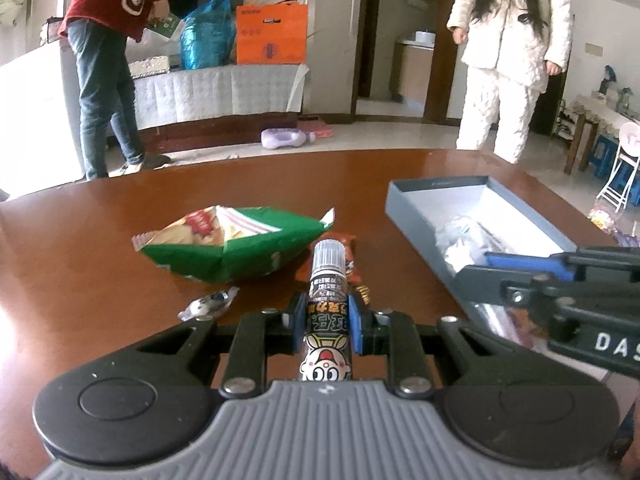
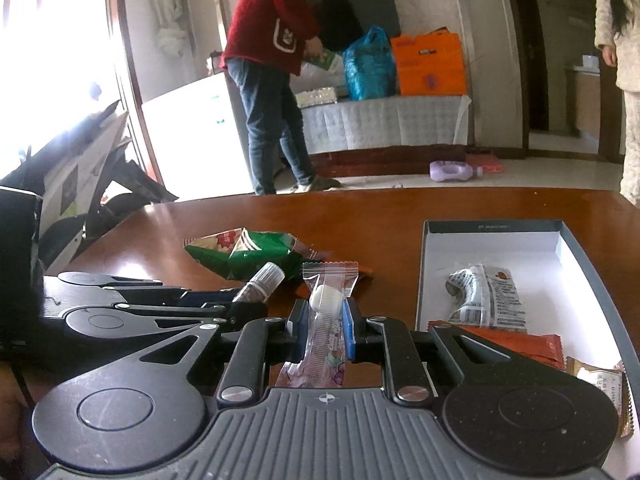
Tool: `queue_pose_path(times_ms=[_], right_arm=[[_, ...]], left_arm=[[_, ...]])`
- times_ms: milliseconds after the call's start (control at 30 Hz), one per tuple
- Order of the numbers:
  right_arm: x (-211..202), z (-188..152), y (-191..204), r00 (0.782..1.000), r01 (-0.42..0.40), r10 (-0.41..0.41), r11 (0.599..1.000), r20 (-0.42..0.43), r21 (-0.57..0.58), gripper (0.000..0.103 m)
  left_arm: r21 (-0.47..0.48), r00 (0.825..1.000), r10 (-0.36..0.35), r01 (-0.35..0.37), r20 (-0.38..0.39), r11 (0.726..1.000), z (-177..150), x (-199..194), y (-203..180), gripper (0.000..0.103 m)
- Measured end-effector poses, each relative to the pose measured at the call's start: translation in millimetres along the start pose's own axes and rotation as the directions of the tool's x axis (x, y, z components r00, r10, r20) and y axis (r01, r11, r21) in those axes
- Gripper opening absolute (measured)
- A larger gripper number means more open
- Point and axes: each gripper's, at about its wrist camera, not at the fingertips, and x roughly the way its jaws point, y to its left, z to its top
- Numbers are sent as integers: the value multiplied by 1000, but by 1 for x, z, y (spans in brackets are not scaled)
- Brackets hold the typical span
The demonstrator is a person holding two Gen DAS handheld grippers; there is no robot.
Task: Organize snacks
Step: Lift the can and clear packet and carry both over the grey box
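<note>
My left gripper (image 1: 328,322) clamps a cartoon-labelled snack tube (image 1: 329,300) above the table (image 1: 100,240), cap pointing forward; my right gripper (image 2: 323,330) pinches a clear candy packet (image 2: 326,320), long axis forward. "DAS" shows on the right gripper.

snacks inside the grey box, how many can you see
3: a white printed packet lies mid-box, an orange-red packet lies nearer the camera, and a tan packet sits at the near right end. The right gripper may hide more.
</note>
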Motion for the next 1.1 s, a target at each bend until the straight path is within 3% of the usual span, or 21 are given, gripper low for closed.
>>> queue_pose_path(times_ms=[733,1100], right_arm=[[-25,4,-46,994,84,-88,994,62,70,20],[-33,5,-76,987,129,-138,986,79,110,20]], left_arm=[[50,993,-110,107,51,993,16,-9,-59,19],[73,976,-199,193,85,979,23,-17,-91,19]])
